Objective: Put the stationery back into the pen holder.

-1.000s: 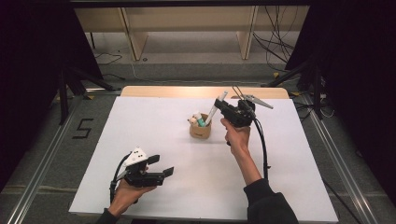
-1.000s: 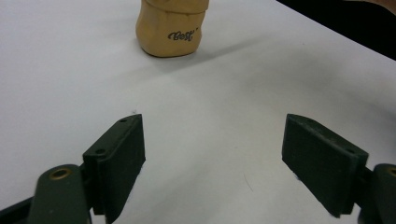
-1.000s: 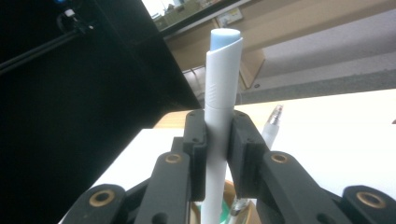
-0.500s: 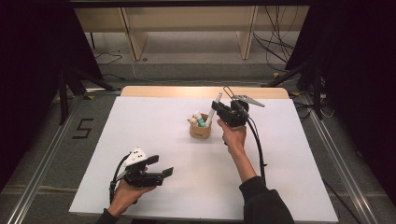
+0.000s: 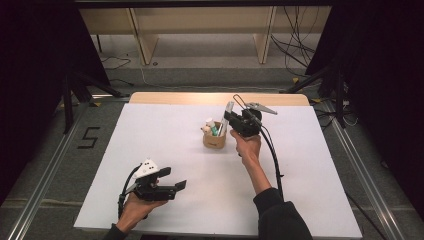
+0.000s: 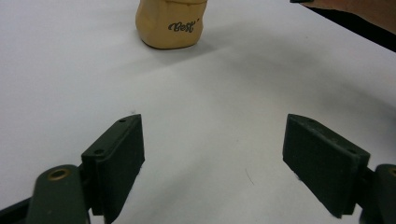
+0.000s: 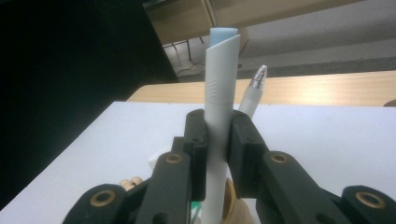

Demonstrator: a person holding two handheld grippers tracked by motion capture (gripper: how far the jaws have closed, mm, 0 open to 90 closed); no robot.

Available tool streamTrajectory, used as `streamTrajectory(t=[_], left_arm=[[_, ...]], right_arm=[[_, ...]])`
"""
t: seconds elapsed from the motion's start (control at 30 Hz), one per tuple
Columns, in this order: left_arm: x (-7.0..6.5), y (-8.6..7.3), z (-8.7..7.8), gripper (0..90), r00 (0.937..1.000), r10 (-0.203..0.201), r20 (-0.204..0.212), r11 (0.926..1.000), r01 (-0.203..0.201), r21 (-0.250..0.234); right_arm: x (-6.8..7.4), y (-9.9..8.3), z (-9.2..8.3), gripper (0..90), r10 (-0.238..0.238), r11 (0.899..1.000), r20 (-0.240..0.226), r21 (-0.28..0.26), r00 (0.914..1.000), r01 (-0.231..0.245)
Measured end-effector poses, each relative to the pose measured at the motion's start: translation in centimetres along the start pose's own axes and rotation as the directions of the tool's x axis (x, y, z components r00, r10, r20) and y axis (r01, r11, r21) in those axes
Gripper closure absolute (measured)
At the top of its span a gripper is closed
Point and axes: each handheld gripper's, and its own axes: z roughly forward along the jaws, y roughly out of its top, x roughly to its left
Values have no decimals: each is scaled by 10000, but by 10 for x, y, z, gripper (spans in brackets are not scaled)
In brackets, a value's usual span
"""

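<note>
Left gripper [image 5: 172, 181]: nearest, low over the white table [image 5: 150, 135]; jaws spread wide, nothing between them, bare tabletop under both pads.
Left hand pose: wrapped under the tool, forearm entering from the near edge, jaws aimed level toward the cup.
Tan cup [image 6: 170, 23]: well ahead of the left jaws, upright, dark script on its front; directly below the right jaws [image 5: 214, 138].
Right gripper [image 7: 217, 135]: above the cup mouth, jaws pinched on the white marker [image 7: 219, 98].
White marker: upright between the pads, slanted cap with a pale blue tip well above them, lower end dropping toward the cup mouth; bottom end hidden behind the jaws.
Handling, marker: likely light and stiff, smooth plastic barrel, so probably prone to sliding or swivelling in flat pads; mid-barrel grip as now seems best, pressure firm but modest.
Right hand pose: forearm raised from the near edge, wrist cocked, jaws pointing up and away over the cup.
Pen [image 7: 252, 91]: just behind the right pad, silver tip up, leaning right.
Other cup contents [image 5: 212, 128]: small pale and teal items crowding the rim, a snag risk, probably.
Far edge: wooden strip [image 5: 200, 98] beyond both tools.
</note>
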Motion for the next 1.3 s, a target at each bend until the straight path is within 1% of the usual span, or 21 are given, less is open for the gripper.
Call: streamTrajectory(t=[0.13, 0.27, 0.37, 0.5, 0.63, 0.67, 0.73, 0.77, 0.83, 0.87, 0.93, 0.97, 1.1, 1.23, 1.3], left_arm=[[-1, 0, 1, 203, 10000, 34, 10, 10000, -34, 37], [-1, 0, 1, 203, 10000, 21, 4, 10000, -21, 45], [-1, -1, 1, 203, 10000, 61, 16, 10000, -61, 61], [-1, -1, 1, 203, 10000, 65, 13, 9999, -65, 77], [-1, -1, 1, 203, 10000, 82, 9, 9999, -82, 87], [-2, -1, 2, 203, 10000, 94, 18, 9999, -94, 81], [-2, -1, 2, 203, 9999, 115, 22, 9999, -115, 89], [-2, -1, 2, 203, 9999, 131, 26, 9999, -131, 97], [-2, -1, 1, 203, 10000, 77, 26, 10000, -78, 52], [-2, 0, 1, 203, 10000, 68, 38, 10000, -68, 41], [-1, 0, 0, 203, 10000, 34, 35, 10000, -34, -36], [0, 0, 0, 202, 10000, 62, 24, 10000, -61, -34], [0, 1, -3, 200, 10000, 27, 75, 9996, -25, -297], [0, 2, -4, 199, 10000, 30, 82, 9988, -26, -488], [1, 2, -5, 200, 9999, 95, 95, 9987, -90, -508]], right_arm=[[-2, -1, 2, 796, 187, 9997, 9, 146, 9998, -187], [0, -5, 7, 796, -24, 9990, 176, 452, 9998, 16], [0, -9, 12, 795, 31, 9981, 204, 609, 9998, -43], [1, -9, 12, 791, -11, 9982, 195, 605, 9998, -1], [0, -9, 12, 781, 56, 9980, 149, 637, 9999, -66], [0, -9, 12, 768, 80, 9979, 143, 640, 9999, -89], [0, -9, 12, 662, 148, 9974, -29, 702, 9999, -146], [1, -9, 11, 626, 174, 9971, -81, 743, 9998, -168], [1, -8, 10, 569, 165, 9970, -168, 758, 9997, -151], [1, -8, 8, 530, 163, 9973, -222, 720, 9996, -147], [2, -6, 5, 482, 195, 9977, -245, 646, 9995, -179], [3, -5, 3, 469, 188, 9981, -268, 599, 9995, -172], [4, 1, -7, 408, -14, 9990, -283, 441, 9996, 27], [4, 5, -18, 387, -107, 9994, -382, 333, 9992, 120], [4, 7, -24, 381, -153, 9996, -429, 247, 9990, 164]])
